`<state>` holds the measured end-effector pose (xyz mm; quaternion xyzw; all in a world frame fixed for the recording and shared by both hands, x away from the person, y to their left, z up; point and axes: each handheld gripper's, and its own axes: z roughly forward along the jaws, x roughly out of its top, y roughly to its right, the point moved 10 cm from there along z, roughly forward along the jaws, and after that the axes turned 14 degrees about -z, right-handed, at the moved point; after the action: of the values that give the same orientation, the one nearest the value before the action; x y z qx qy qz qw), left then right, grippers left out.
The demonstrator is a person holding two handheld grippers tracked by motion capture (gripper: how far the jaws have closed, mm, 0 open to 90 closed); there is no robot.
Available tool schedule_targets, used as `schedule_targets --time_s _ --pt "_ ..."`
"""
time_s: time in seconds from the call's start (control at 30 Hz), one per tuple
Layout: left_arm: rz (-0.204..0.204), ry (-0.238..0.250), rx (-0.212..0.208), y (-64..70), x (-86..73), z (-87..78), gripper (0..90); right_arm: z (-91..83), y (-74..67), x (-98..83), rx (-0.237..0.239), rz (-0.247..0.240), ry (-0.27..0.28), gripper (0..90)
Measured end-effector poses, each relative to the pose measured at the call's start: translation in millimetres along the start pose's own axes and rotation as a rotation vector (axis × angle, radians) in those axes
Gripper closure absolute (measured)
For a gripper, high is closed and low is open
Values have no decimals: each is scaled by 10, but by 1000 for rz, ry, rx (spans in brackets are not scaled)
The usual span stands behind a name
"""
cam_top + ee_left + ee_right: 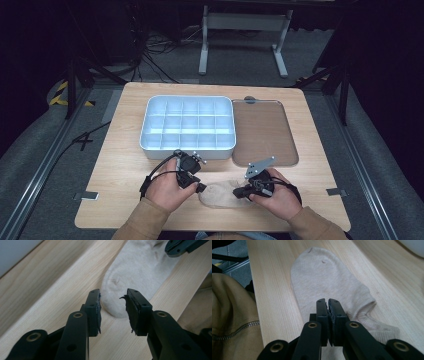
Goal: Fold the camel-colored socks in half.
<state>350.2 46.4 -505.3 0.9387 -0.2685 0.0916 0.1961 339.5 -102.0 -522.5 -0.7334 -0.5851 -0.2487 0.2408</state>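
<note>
A beige ankle sock lies flat on the wooden table near its front edge, between the person's two hands. My left gripper sits at the sock's left end. In the left gripper view the left gripper is open, and the rounded toe of the sock reaches into the gap without touching the pads. My right gripper is at the sock's right end. Its jaws are shut together low over the sock near the cuff opening; I cannot tell whether fabric is pinched.
A white box with several compartments stands behind the hands, and a brown flat tray lies to its right. A tan sleeve is close beside the right gripper. The other gripper's jaw tip shows beyond the sock.
</note>
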Motion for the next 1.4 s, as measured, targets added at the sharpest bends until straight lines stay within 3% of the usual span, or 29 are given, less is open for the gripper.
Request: schedule_targets --time_s 0.43,1.0,1.23,1.4 --pt "-1 -68 39 -6 -60 243 718 25 -32 -8 6 -30 -16 870" --pt "0 -89 63 -7 -69 330 696 16 -24 -3 -3 -31 -14 870" --pt "8 -103 61 59 -72 363 821 20 -27 -1 -9 -40 -18 873" --pt "3 -106 72 65 -75 362 846 25 -38 -1 -6 -48 -23 873"
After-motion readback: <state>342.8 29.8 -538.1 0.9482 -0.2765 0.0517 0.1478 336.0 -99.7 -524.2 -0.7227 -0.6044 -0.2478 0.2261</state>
